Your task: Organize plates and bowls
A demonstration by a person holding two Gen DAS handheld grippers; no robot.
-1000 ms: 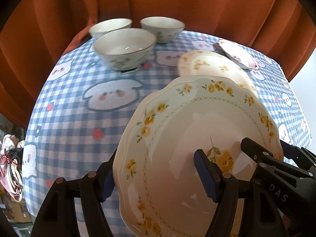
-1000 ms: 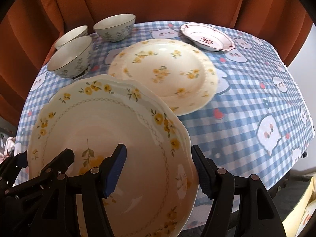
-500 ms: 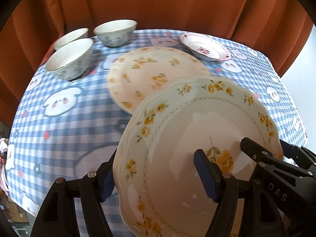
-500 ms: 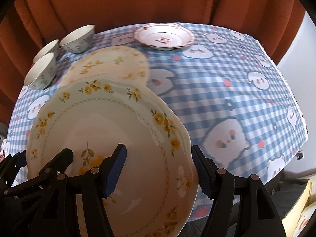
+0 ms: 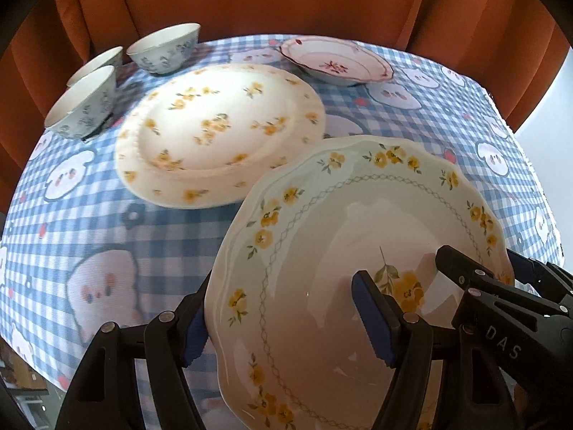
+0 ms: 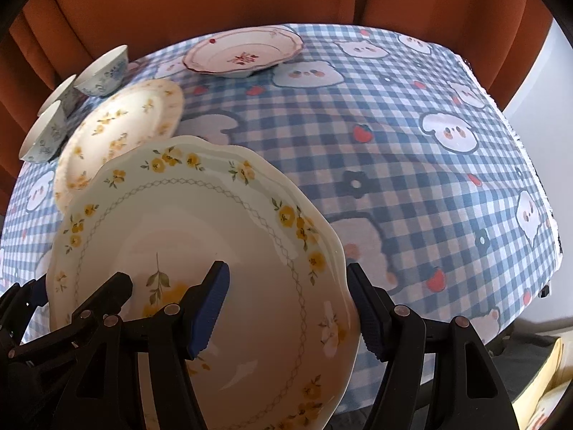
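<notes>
Both grippers hold one scalloped plate with yellow flowers above the table's near side. My left gripper is shut on its left rim. My right gripper is shut on its right rim. A round cream plate with yellow flowers lies on the table just beyond it, also in the right wrist view. A pink-rimmed plate with a red flower lies at the back. Three white bowls with blue-green print stand at the back left.
The table has a blue and white checked cloth with bear faces. An orange curtain hangs close behind it. The cloth's right edge drops off to a pale floor.
The held plate has swung to the right across the table with both grippers still shut on it. The bowls slid to the left of both views, and the pink-rimmed plate came into fuller view.
</notes>
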